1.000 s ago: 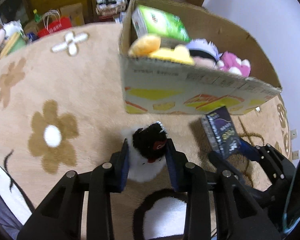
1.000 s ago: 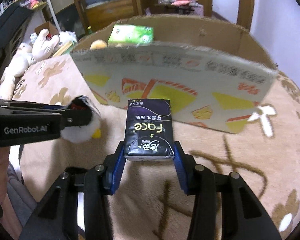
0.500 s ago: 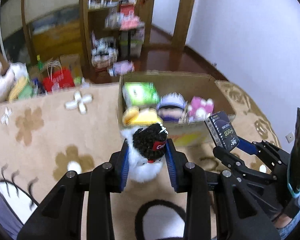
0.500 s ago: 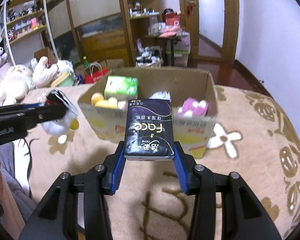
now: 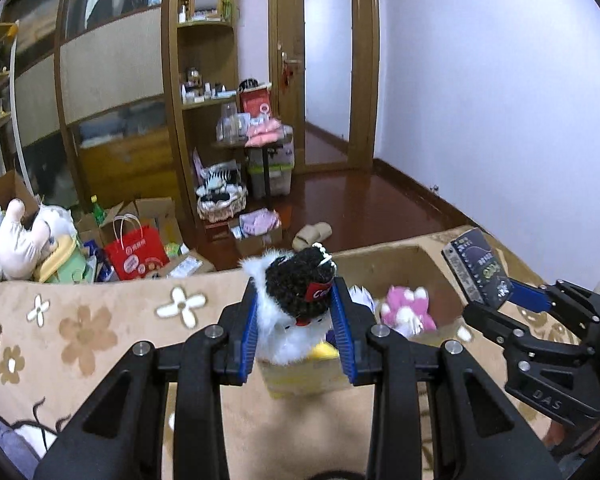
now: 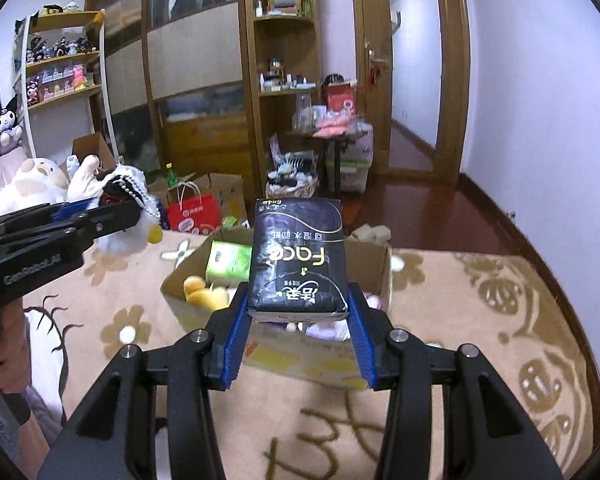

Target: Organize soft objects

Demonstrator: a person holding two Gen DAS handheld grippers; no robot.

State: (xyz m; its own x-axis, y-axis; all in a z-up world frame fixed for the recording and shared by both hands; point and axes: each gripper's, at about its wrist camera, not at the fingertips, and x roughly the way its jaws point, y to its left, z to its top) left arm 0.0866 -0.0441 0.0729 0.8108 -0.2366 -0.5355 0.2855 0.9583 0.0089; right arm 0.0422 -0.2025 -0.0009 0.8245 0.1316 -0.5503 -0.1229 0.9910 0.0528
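Observation:
My left gripper [image 5: 298, 320] is shut on a small white plush with a black knitted cap [image 5: 296, 300], held in the air in front of the open cardboard box [image 5: 384, 258]. The plush also shows in the right wrist view [image 6: 128, 216]. My right gripper [image 6: 298, 316] is shut on a dark tissue pack [image 6: 298, 256], held above the box [image 6: 382, 276]; the pack also shows in the left wrist view [image 5: 478, 272]. The box holds a green tissue pack [image 6: 228, 262], a yellow plush [image 6: 204, 296] and a pink plush [image 5: 406, 308].
The box stands on a beige flower-patterned rug [image 6: 480, 320]. Large plush toys [image 5: 24, 236], a red paper bag [image 5: 136, 252] and small cartons lie at the rug's far edge. Shelves [image 6: 276, 92] and a door [image 6: 414, 80] stand behind, across a dark wooden floor [image 5: 360, 208].
Both grippers have risen high above the rug with their loads still held. The box now looks small and low in both views, and the room behind has come into sight.

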